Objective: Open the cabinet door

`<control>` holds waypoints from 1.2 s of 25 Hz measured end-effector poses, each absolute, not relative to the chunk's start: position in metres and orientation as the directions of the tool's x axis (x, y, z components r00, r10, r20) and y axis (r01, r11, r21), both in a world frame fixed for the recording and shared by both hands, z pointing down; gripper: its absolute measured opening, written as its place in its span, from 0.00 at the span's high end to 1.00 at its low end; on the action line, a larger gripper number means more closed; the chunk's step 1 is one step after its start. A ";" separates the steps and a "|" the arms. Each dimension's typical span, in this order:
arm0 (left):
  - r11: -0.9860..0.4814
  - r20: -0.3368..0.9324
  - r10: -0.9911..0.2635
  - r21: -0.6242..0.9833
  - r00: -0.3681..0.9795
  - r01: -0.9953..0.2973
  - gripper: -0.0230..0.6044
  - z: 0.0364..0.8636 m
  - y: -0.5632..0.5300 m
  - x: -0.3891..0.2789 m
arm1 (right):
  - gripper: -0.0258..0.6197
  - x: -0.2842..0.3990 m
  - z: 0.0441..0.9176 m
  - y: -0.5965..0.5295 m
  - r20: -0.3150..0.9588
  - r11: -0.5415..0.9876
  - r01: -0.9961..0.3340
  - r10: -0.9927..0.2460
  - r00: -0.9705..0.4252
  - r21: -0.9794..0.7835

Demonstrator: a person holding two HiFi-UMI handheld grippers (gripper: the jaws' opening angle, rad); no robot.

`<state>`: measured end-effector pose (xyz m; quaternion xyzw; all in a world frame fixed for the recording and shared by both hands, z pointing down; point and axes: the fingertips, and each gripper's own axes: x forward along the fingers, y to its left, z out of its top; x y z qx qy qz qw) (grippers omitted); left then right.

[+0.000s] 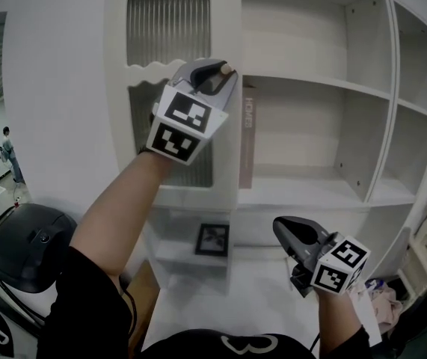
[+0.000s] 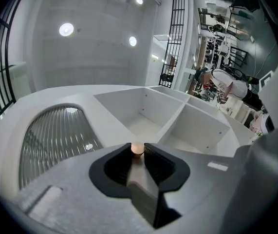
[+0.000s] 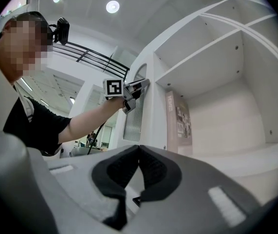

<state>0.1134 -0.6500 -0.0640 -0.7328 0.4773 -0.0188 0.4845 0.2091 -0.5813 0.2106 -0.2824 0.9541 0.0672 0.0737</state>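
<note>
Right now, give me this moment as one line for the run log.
left gripper: jaws shut on wooden knob | cabinet door: knob near its right edge | right gripper: jaws together, empty, apart from door

L gripper point(image 1: 225, 74) at 12 o'clock, arm raised, jaw tips round the small knob point(image 1: 226, 69) on the white cabinet door point(image 1: 226, 21), w/ ribbed glass panel point(image 1: 167, 21). R gripper point(image 1: 282, 229) at 4 o'clock, low, apart from cabinet. Book point(image 1: 248, 137) upright just at door's 3 o'clock; framed pic point(image 1: 212, 239) at 6 o'clock.
</note>
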 end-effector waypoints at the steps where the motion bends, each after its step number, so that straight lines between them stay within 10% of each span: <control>1: -0.075 -0.436 -0.718 -0.727 0.543 -0.682 0.84 -0.064 -0.650 0.114 | 0.96 0.210 0.212 -0.583 -0.177 0.835 -0.543 -0.524 -0.833 0.082; 30: -0.179 -0.396 -0.708 -0.701 0.585 -0.691 0.84 -0.064 -0.611 0.108 | 0.96 0.192 0.217 -0.545 -0.196 0.848 -0.522 -0.498 -0.845 0.094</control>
